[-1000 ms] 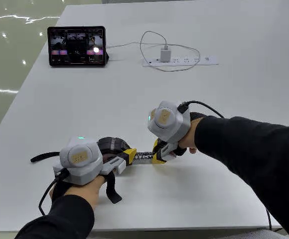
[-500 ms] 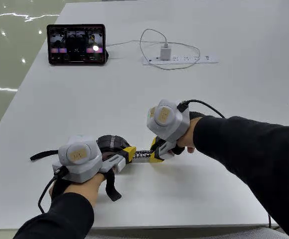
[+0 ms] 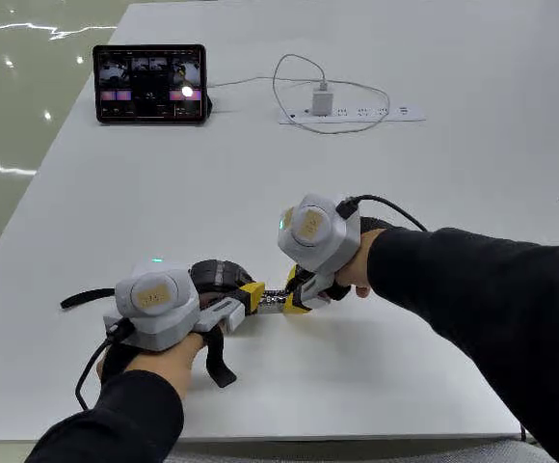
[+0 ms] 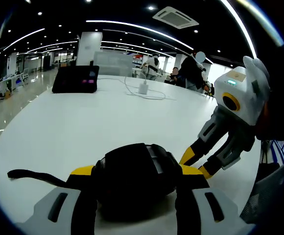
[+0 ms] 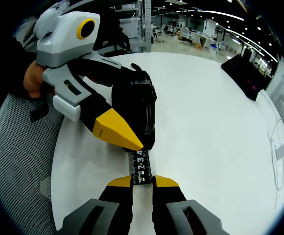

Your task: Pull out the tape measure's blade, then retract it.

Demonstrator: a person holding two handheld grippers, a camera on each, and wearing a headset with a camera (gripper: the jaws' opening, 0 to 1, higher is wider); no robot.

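Tape measure [image 5: 137, 110] case clamped in my L gripper [image 4: 137, 172]; R gripper [image 5: 143, 183] pinches blade [image 5: 141, 165] tip. If the pinch slips, blade could snap back.

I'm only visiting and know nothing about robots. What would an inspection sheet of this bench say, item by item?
Surface: white table, plain and flat.
Job's things: black tape measure lying on the table, a short length of blade drawn out, black strap trailing from it.
Clutter: tablet with a lit screen near the far edge; power strip with a white charger.
Grippers: left gripper shut on the tape measure; right gripper shut on the blade.
Cables: white cable looped at the charger; black cable leaving the right gripper.
Surroundings: glossy floor beside the table; people standing beyond it.
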